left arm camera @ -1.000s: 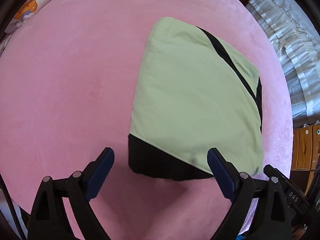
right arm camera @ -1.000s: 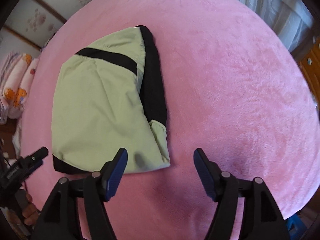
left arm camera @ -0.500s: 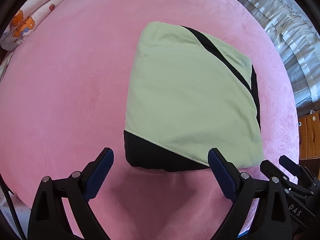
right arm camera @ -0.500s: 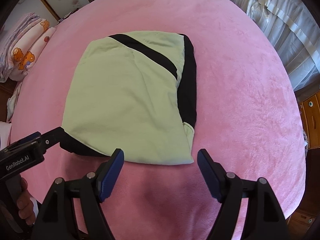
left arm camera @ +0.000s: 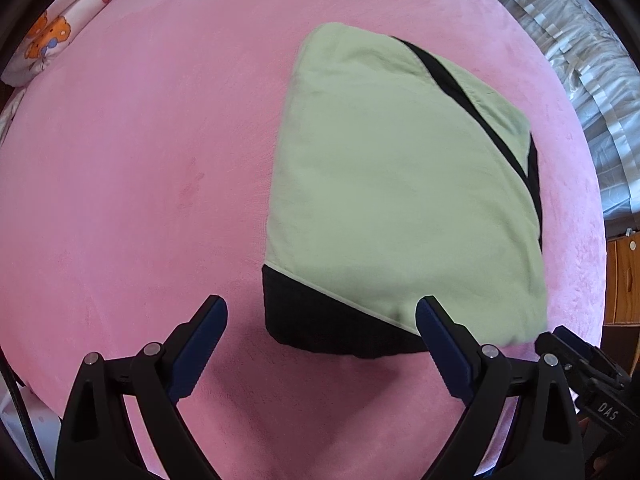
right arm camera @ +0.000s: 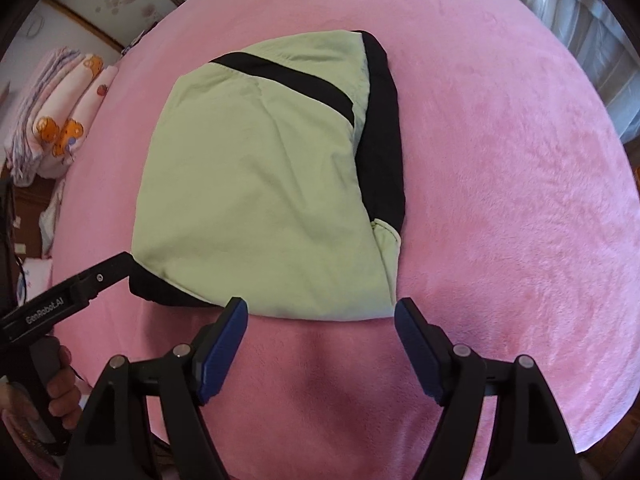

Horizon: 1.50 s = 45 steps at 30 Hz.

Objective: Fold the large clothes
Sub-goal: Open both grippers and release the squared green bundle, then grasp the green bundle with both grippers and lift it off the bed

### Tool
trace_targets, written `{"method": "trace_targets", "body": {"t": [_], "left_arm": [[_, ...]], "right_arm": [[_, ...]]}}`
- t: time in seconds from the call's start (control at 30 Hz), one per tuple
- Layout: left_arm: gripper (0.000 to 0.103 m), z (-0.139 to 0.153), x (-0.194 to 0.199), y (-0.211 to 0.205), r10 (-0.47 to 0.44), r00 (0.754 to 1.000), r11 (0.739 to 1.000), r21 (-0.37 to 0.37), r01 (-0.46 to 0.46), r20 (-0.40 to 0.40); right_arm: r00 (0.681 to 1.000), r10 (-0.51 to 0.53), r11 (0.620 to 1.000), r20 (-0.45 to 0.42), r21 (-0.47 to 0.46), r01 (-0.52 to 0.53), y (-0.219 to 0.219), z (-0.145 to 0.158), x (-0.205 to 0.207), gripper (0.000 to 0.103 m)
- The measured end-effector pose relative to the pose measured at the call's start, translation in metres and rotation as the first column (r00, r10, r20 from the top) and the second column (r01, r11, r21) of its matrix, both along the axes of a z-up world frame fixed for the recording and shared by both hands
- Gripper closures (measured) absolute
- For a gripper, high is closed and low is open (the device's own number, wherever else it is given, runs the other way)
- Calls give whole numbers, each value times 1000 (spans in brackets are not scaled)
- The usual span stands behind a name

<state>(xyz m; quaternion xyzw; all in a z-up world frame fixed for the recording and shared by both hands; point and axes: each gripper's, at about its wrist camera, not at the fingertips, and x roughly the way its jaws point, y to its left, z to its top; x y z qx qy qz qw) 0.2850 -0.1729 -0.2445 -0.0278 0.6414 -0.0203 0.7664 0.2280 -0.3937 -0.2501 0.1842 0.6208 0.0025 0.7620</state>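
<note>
Both pairs of blue-padded fingers (left arm camera: 208, 332) stand spread with nothing between them. The left gripper (left arm camera: 322, 330) hangs over the near black corner of the folded garment (left arm camera: 392, 200), and the right gripper (right arm camera: 320, 332), whose jaws have just been opening a little wider, still empty, hangs just off the garment's near edge. Neither touches the cloth as far as I can see.

The garment, pale green with black bands and a black panel, lies folded into a plump packet on the pink plush bedspread (left arm camera: 140, 180), somewhat toward the near edge of the bed, with bare pink all round it. It looks close to done. If one more fold is wanted, I'd say each gripper should take a near corner, pinching through every layer at once, then lift together and carry the edge over to the far side so the packet does not slide on the nap or splay open. The thick corner by the black panel may slip out of a shallow pinch.

Beyond the far left corner of the bed sits a stack of folded pink bedding with cartoon prints (right arm camera: 60, 120); pale curtains (left arm camera: 580, 80) hang on the right side, with wooden drawers (left arm camera: 624, 276) below them. A person's hand (right arm camera: 60, 384) grips the left tool's handle.
</note>
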Motion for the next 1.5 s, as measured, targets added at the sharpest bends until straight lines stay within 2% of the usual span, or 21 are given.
{"method": "trace_targets", "body": {"t": [0.1,0.2,0.3,0.37,0.53,0.7,0.93,1.03,1.17,1.23,1.3,1.37,1.43,1.47,1.5], "left_arm": [[9,-11,11,10,21,999,999,-29,-22,-25],[9,-26,21,20,52,996,992,-108,-60,-73],[9,-39,28,26,77,991,985,-146,-92,-107],[9,-46,32,29,90,989,983,-151,-107,-115],[6,-65,39,39,126,979,968,-198,-157,-158],[5,-77,38,50,146,972,960,-210,-185,-185],[2,-79,40,52,111,977,973,-181,-144,-180],[2,-82,40,58,123,973,965,-204,-164,-196],[2,-86,40,65,121,973,957,-237,-167,-196],[2,-90,41,68,122,973,952,-254,-171,-196],[2,-94,41,67,127,972,944,-276,-179,-197],[2,-100,45,69,135,971,933,-306,-192,-198],[2,-105,53,69,148,970,916,-343,-208,-194],[3,-107,56,69,156,969,908,-358,-216,-190],[4,-109,60,68,165,969,900,-374,-225,-185]], "right_arm": [[999,-48,995,1,82,47,-16,-8,5,27],[994,-108,978,-12,178,109,-35,-21,14,27],[990,-131,958,-45,251,138,-48,-35,25,25],[989,-136,948,-56,283,147,-52,-43,32,24],[986,-148,941,-81,294,166,-59,-63,50,24],[981,-174,889,-88,413,195,-70,-81,63,18],[985,-143,821,-97,545,173,-76,-105,90,13],[987,-135,781,-90,604,161,-78,-112,101,13],[991,-104,708,-83,693,132,-70,-121,121,13],[993,-85,689,-80,715,117,-64,-123,129,13],[997,-34,707,-70,704,74,-49,-123,140,13],[998,15,747,-59,664,28,-38,-120,145,13],[998,24,767,-50,642,13,-31,-117,148,14],[999,19,770,-47,638,15,-32,-116,146,15],[999,14,773,-46,634,18,-32,-115,145,22]]}}
